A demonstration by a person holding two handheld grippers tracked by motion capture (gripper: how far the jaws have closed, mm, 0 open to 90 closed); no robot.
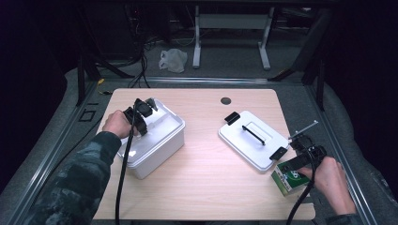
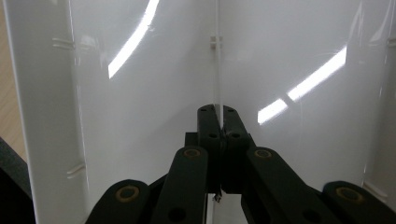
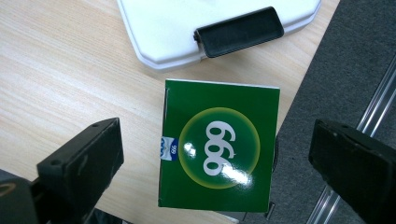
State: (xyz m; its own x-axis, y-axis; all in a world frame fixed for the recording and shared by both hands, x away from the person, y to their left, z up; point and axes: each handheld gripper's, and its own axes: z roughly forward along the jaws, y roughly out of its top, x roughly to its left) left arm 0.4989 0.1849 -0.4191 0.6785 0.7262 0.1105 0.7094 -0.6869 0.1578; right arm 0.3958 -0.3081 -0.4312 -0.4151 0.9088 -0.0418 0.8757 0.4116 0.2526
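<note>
A white plastic bin [image 1: 162, 140] stands open on the left half of the wooden table [image 1: 206, 173]. My left gripper [image 1: 149, 107] sits at the bin's far rim. In the left gripper view its jaws [image 2: 218, 112] are shut on a thin white wall edge of the bin [image 2: 140, 116]. The bin's white lid [image 1: 248, 140], with a black handle and two black clips, lies flat at the right. A green box printed "999" [image 1: 287, 180] rests at the table's right front edge. My right gripper [image 3: 217, 140] hovers open over the green box [image 3: 218, 149], one jaw on each side, not touching it.
The lid's corner and one black clip [image 3: 239, 30] lie just beyond the green box. Grey carpet and a metal floor rail [image 3: 369, 116] run past the table's right edge. A round cable hole [image 1: 225, 101] sits at the table's back. Table legs and a white bag [image 1: 172, 59] stand behind.
</note>
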